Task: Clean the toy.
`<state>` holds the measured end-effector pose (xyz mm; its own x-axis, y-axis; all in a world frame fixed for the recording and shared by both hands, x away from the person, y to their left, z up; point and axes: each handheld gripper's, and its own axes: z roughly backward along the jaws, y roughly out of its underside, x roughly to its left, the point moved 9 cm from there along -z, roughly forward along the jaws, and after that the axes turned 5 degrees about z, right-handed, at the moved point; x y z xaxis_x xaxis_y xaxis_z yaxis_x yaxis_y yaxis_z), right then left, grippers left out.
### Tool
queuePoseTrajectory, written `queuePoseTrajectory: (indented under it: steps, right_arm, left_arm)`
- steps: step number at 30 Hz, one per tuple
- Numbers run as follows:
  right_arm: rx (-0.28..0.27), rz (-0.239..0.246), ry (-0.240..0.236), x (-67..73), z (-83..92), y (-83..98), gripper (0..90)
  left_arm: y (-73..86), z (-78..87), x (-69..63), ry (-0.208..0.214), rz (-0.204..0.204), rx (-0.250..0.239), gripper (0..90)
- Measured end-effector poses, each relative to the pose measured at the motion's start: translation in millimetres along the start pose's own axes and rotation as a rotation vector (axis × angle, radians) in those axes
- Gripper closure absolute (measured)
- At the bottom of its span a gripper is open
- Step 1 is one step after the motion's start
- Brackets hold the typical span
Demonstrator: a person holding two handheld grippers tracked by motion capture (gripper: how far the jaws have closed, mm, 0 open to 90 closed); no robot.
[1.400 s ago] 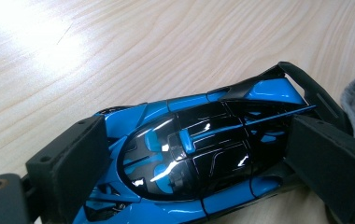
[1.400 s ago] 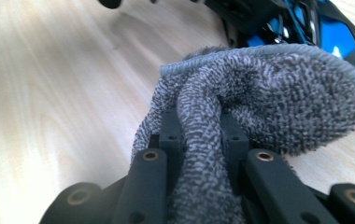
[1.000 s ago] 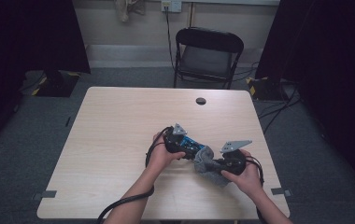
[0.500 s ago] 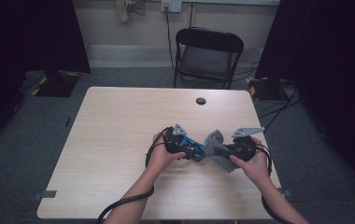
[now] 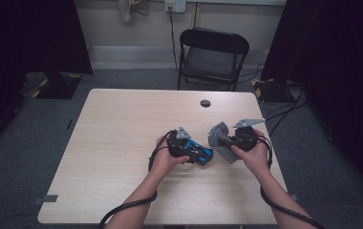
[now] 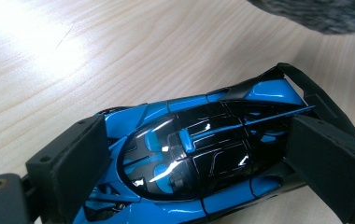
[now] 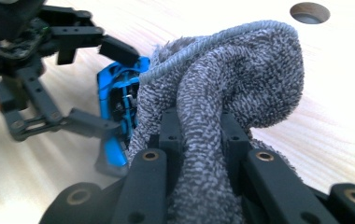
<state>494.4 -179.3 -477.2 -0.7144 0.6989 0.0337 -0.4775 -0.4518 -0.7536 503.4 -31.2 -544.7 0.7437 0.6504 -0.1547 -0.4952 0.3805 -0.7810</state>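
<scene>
My left gripper point(image 5: 199, 153) clamps the blue toy car point(image 6: 203, 154) by its sides on the table point(image 5: 112, 143); the jaws hide the car's flanks and its nose is cut off below. My right gripper point(image 7: 199, 135) pinches a grey cloth point(image 7: 231, 79), whose bunched folds cover its pads and part of the car.

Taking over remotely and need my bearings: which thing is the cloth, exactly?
Start at the wooden table, then its right front part. There the right gripper is shut on the cloth, a grey, fuzzy, bunched towel, unlike the glossy blue toy car beside it.
</scene>
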Motion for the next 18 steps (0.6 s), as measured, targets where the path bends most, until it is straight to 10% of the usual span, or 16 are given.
queuePoseTrajectory:
  steps: [18]
  right_arm:
    - [0.029,-0.022,0.055,-23.0,-46.5,-17.3,76.1]
  left_arm:
    - [-0.1,-0.4,-1.8,0.000,0.001,-0.002,6.0]
